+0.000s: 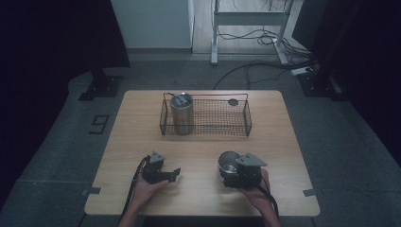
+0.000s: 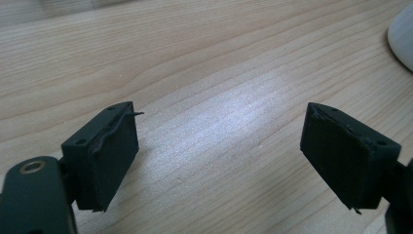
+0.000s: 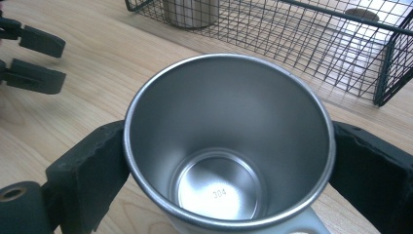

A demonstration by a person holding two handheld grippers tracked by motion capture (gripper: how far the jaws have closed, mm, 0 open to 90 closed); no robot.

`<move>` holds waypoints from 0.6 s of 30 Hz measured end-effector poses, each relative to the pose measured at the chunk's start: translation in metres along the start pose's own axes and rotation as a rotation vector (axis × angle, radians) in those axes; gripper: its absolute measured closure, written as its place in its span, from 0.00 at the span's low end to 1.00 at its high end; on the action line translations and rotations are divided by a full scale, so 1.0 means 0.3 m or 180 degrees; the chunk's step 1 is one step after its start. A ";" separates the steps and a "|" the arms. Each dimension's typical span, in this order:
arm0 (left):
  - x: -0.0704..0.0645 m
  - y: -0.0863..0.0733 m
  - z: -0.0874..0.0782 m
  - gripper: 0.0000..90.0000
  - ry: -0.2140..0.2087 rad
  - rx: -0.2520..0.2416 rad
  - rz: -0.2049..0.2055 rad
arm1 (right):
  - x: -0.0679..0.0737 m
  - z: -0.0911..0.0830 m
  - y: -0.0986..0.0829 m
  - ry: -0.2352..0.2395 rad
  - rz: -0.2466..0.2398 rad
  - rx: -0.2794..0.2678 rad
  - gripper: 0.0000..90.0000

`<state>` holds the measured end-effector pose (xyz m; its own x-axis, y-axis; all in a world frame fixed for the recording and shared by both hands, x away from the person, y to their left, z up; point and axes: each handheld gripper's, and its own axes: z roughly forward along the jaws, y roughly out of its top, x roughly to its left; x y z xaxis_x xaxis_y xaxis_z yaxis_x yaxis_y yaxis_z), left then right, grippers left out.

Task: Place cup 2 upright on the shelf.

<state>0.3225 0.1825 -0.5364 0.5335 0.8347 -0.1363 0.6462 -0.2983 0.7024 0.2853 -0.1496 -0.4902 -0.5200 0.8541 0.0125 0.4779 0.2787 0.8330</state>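
An empty steel cup (image 3: 229,136) stands upright on the wooden table (image 1: 198,189), with "304" stamped on its bottom. My right gripper (image 3: 229,151) is shut on it, one jaw against each side of the rim. In the high view the cup (image 1: 228,161) sits at the front right with the right gripper (image 1: 231,171) around it. At the front left, my left gripper (image 1: 176,173) points right toward the cup. It is open over bare wood, with nothing between its pads (image 2: 114,156). A white curved edge (image 2: 402,39) shows at the far right of the left gripper view.
A black wire basket (image 1: 205,134) stands at the back middle of the table. In its left end is a tall steel tumbler (image 1: 182,116) with a lid. A dark round disc (image 1: 233,101) lies at its back right. Cables and a desk frame (image 1: 248,19) are on the floor beyond.
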 end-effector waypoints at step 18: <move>-0.013 -0.002 0.003 0.16 0.0047 -0.0042 0.0075 | 0.013 0.033 -0.010 -0.0111 -0.0014 0.0045 0.07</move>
<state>0.3205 0.1791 -0.5369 0.5404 0.8343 -0.1093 0.6263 -0.3120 0.7144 0.2888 -0.1426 -0.4982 -0.4972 0.8676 -0.0106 0.4858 0.2885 0.8251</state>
